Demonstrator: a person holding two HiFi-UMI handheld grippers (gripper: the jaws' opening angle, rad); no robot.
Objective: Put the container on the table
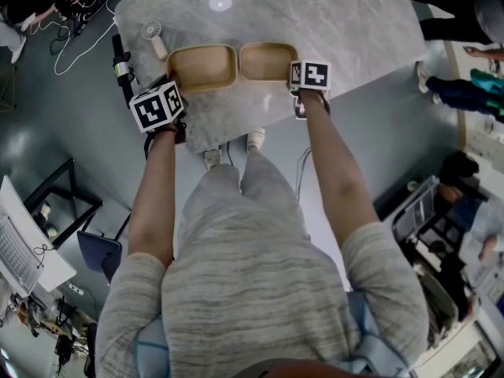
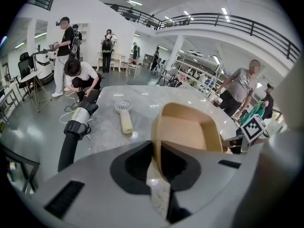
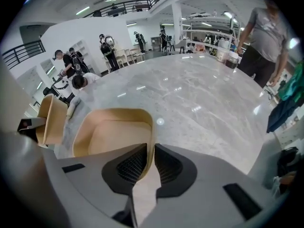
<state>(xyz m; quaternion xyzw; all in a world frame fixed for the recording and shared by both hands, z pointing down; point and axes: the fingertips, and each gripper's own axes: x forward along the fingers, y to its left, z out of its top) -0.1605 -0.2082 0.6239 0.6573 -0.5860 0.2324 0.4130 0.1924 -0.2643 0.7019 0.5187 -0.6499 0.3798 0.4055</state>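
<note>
A tan two-compartment container (image 1: 201, 68) lies across the near part of the grey marble table (image 1: 331, 22), held at both ends. My left gripper (image 1: 173, 87) is shut on the rim of its left compartment (image 2: 190, 129); the thin wall runs between the jaws of this left gripper (image 2: 156, 161). My right gripper (image 1: 294, 75) is shut on the rim of the right compartment (image 3: 114, 133), with the wall pinched between the ribbed pads of this right gripper (image 3: 151, 161). I cannot tell whether the container's bottom touches the tabletop.
A small cream hand fan (image 1: 153, 36) lies on the table just beyond the container's left end. A black pole with a yellow band (image 1: 120, 69) stands at the table's left edge. People stand around the table (image 3: 266, 37). The table's front edge is under my hands.
</note>
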